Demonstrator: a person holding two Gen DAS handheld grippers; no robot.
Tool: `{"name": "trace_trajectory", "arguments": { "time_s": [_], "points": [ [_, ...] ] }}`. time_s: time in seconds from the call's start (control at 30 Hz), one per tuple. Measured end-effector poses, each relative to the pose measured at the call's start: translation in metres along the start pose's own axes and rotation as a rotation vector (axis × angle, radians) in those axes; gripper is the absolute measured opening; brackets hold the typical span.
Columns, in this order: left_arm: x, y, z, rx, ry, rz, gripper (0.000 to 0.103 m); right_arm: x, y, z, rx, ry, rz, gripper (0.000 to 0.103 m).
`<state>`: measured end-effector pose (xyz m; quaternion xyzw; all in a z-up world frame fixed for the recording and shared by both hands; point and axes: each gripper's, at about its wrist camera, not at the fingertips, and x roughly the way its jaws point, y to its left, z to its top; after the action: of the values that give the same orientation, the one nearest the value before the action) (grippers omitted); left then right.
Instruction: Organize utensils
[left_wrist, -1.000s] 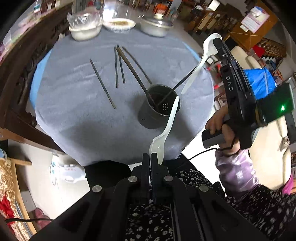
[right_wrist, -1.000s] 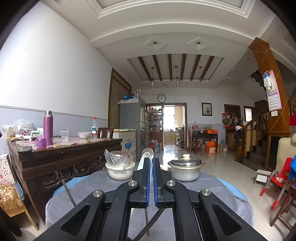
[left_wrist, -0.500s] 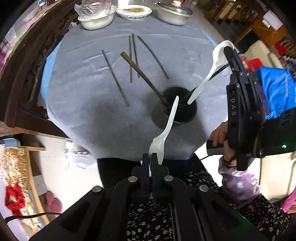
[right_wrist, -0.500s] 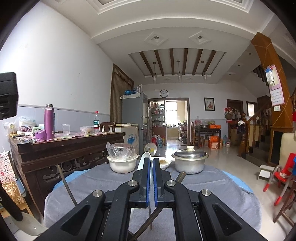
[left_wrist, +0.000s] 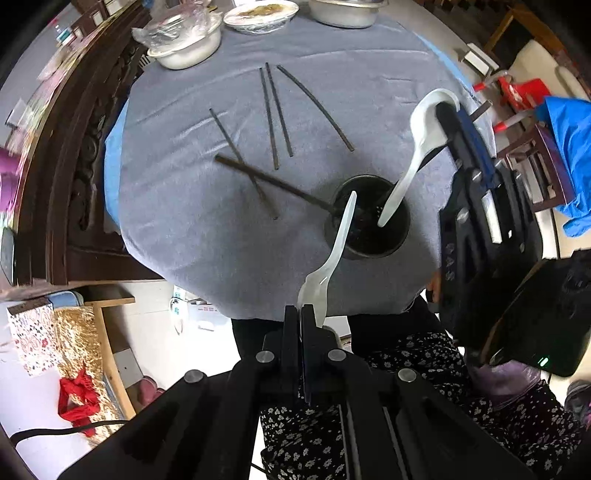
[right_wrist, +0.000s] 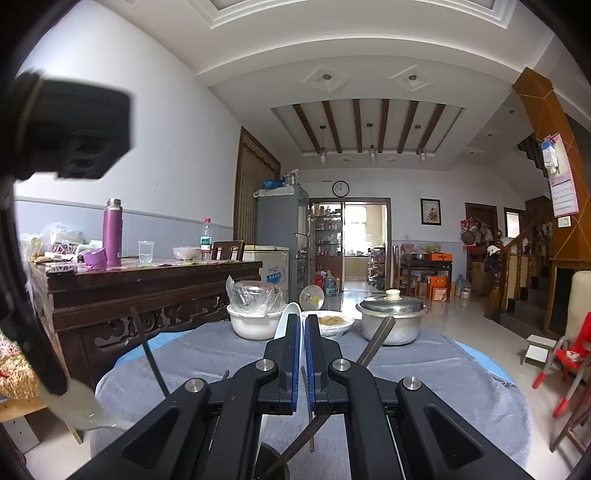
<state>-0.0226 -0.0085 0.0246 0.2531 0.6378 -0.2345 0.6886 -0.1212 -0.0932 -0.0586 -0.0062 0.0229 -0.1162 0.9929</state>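
Since the earlier frame, the holder (left_wrist: 369, 218) had shifted in the left wrist view from centre toward the right, and both spoons had come to hang over its mouth.

Left gripper (left_wrist: 300, 314): jaws clenched on the bowl end of a white spoon (left_wrist: 334, 258), handle pointing away, its tip over the holder's near-left rim.

Right gripper (right_wrist: 303, 334): jaws clenched on the bowl of a second spoon (left_wrist: 413, 155), whose handle slanted down with its tip inside the holder's mouth. In the right wrist view only the spoon's bowl edge showed beside the pads.

The holder stood near the near-right edge of the grey table (left_wrist: 184, 221). One brown chopstick (left_wrist: 273, 181) leaned out of it to the left, crossing above a loose one (left_wrist: 240, 158). Three more chopsticks (left_wrist: 277, 110) lay flat farther off. A bowl (left_wrist: 184, 48), a plate (left_wrist: 258, 13) and a pot (right_wrist: 391, 317) sat at the far edge.

Assessment: the right spoon appeared ready to drop; it should be lowered until the handle is well inside before release, or it may tip the holder. The left spoon wanted centring over the opening first, clear of the leaning chopstick. Releasing one at a time would avoid a clash.
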Motion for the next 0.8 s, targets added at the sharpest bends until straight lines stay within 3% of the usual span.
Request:
{"name": "trace_trajectory", "arguments": {
  "time_s": [0.13,0.23,0.53,0.57,0.67,0.8],
  "points": [
    [0.006,-0.005,0.013,-0.010,0.051,-0.003,0.002,-0.002,0.001,-0.005,-0.004,0.012,0.024,0.004],
    [0.009,-0.004,0.023,-0.030,0.086,-0.057,0.002,-0.005,-0.001,-0.008,0.005,0.034,0.048,0.004],
    [-0.003,0.005,0.034,-0.068,0.054,-0.156,0.007,-0.005,-0.010,-0.005,0.055,0.100,0.064,0.006],
    [-0.006,0.007,0.032,-0.071,0.044,-0.164,0.007,-0.006,-0.012,-0.002,0.061,0.100,0.066,0.011],
    [-0.023,0.020,0.025,-0.094,-0.018,-0.201,0.009,-0.017,-0.021,0.012,0.094,0.070,0.068,0.046],
    [-0.053,0.040,0.008,-0.103,-0.156,-0.215,0.025,-0.039,-0.031,0.037,0.097,-0.018,-0.002,0.047]
  ]
}}
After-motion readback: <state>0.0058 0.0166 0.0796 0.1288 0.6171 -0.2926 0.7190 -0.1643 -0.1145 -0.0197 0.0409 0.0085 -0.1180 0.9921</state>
